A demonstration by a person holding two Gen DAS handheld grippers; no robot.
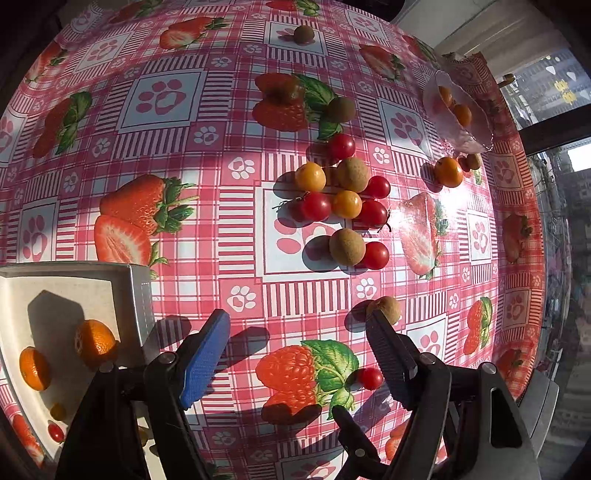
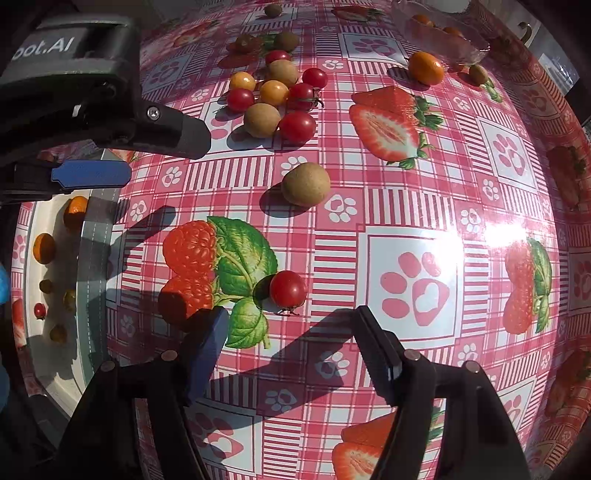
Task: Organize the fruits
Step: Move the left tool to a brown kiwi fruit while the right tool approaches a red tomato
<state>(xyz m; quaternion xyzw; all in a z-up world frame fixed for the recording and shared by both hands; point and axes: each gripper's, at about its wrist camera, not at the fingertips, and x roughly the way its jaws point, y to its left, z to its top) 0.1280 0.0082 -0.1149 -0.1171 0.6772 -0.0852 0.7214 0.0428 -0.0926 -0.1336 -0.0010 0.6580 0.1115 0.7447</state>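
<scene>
In the right wrist view my right gripper (image 2: pixel 291 314) points down at the table, open, and a red cherry tomato (image 2: pixel 288 288) lies just beyond its fingertips, untouched. A brown longan (image 2: pixel 306 184) lies further off. A cluster of cherry tomatoes, yellow fruits and longans (image 2: pixel 277 92) sits behind it. My left gripper (image 2: pixel 168 158) hovers at the upper left, open and empty, near the white tray (image 2: pixel 92 277). In the left wrist view the left gripper (image 1: pixel 297 317) holds nothing. The longan (image 1: pixel 384 308) is by its black finger, and the cherry tomato (image 1: pixel 370 377) lies nearer. The white tray (image 1: pixel 136 288) holds small oranges (image 1: pixel 94 341) and a tomato (image 1: pixel 55 432).
A clear plastic container (image 1: pixel 458 110) with small oranges stands at the far right edge of the table, with a loose orange (image 1: pixel 448 171) beside it. A few single longans lie further back (image 1: pixel 304 35). The tablecloth (image 1: pixel 177 155) is a pink check with printed strawberries.
</scene>
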